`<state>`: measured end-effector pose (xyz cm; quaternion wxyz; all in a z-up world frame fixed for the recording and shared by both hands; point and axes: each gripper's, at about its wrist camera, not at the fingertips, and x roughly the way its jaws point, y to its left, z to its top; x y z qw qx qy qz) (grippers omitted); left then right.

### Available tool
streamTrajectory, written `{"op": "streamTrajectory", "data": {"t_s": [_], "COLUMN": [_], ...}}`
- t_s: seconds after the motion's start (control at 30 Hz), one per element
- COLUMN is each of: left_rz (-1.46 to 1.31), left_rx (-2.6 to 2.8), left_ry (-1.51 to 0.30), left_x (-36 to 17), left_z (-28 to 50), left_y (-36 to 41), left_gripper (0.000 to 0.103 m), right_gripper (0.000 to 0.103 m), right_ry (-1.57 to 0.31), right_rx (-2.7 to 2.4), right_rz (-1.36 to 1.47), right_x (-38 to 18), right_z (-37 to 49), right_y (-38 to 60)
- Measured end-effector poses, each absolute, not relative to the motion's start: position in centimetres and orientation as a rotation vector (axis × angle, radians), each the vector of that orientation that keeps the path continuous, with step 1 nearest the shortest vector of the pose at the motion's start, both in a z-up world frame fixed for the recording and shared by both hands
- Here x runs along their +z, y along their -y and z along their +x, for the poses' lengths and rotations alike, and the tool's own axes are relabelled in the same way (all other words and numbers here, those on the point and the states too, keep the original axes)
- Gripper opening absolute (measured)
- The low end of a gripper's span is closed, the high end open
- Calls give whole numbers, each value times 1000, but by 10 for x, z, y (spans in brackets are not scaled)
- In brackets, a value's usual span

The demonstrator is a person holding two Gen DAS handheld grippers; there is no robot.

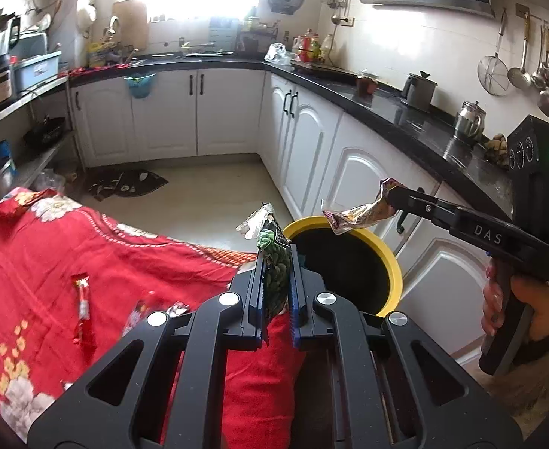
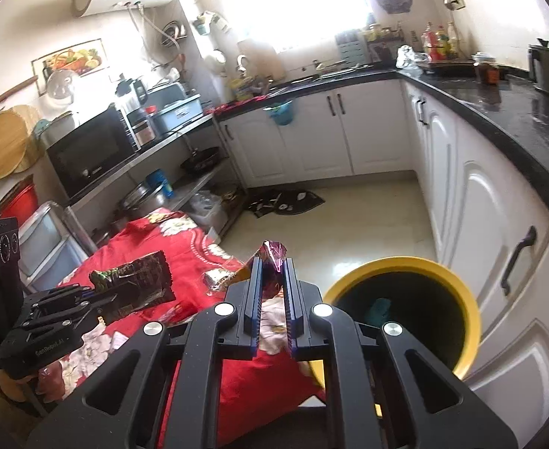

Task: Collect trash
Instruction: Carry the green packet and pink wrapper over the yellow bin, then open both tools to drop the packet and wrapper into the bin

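Left wrist view: left gripper (image 1: 277, 262) clamped on green snack wrapper (image 1: 274, 262), at 9 o'clock of yellow-rimmed bin (image 1: 349, 265) | right gripper (image 1: 394, 196) pinched tight on crumpled foil wrapper (image 1: 356, 213), above bin's 12 o'clock rim | red sachet (image 1: 82, 299) lies on red floral cloth (image 1: 87, 247) at 8 o'clock.

bin (image 1: 396, 273) stands on the floor between the cloth-covered table (image 1: 87, 247) and the cabinets (image 1: 311, 142).
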<state>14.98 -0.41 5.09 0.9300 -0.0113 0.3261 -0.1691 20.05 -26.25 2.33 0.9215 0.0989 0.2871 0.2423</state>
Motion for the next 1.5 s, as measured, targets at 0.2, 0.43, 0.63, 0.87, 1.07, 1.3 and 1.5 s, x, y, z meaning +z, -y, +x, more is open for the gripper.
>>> {"op": "streamTrajectory", "data": {"t_s": [0.2,0.43,0.63,0.87,1.07,1.3,1.5], "left_rz": [-27,-37,-45,-59,-74,-83,-101], "left_rx": [-376,-417,-442,-467,-471,-473,-476], "left_ry": [-678,-687,-707,-746,-786,-822,-867], "left_x": [46,41,35,19,2,-12,-28], "left_z": [164,184,200,220,238,255,269], "left_y": [21,46,64,83,95,103,103], "left_gripper": [6,6,6,6,6,6,6], "right_gripper": [11,11,11,11,11,11,11], "right_ry": [-584,-588,-594,-615,-637,-686,-738], "right_rx": [432,357,302,255,221,207,201], "right_rz": [214,212,204,195,167,156,151], "right_x": [19,13,6,-7,-20,-37,-57], "right_z": [202,205,208,213,217,226,235], "right_y": [287,310,322,333,335,335,332]}}
